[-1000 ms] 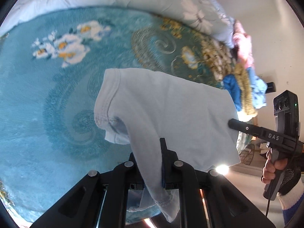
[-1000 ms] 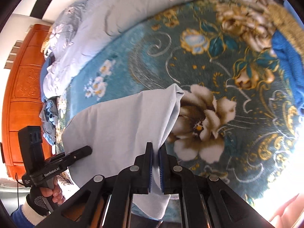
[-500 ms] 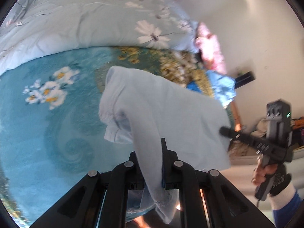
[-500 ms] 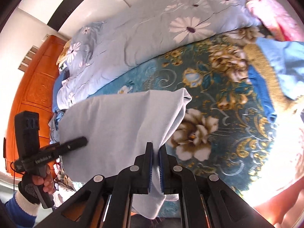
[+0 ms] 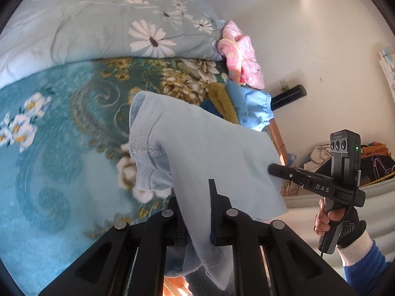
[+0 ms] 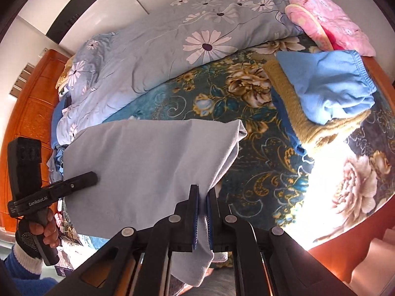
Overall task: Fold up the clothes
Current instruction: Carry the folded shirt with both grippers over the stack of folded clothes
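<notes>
Leftmost in the right wrist view, a gloved hand [image 6: 37,236] with a blue sleeve holds the left gripper [image 6: 95,178] by its handle, in front of an orange wooden headboard [image 6: 27,113]. Its tip meets the left edge of the pale blue garment [image 6: 148,167], which hangs spread as a sheet between the two tools, raised clear of the teal floral bedspread [image 6: 259,162]. In the left wrist view the left gripper [image 5: 195,212] has its jaws closed on a bunched fold of the same garment [image 5: 209,153], a stitched hem trailing below the fingers. Behind the cloth lies a rumpled light blue duvet with white daisies [image 6: 187,42], stretched across the far side of the bed. At the centre bottom of the right wrist view, the right gripper [image 6: 202,212] has its blue-padded jaws pinched tight on the garment's right corner, with a tail of fabric hanging down under them. Further right on the bedspread sits a pile of clothes: a blue folded piece [image 6: 328,81] on top of a mustard knitted one [image 6: 303,120], with a darker blue edge showing beneath. A pink padded garment [image 6: 328,17] lies beyond the pile at the far right corner. Strong sunlight washes out the bedspread near the lower right.
</notes>
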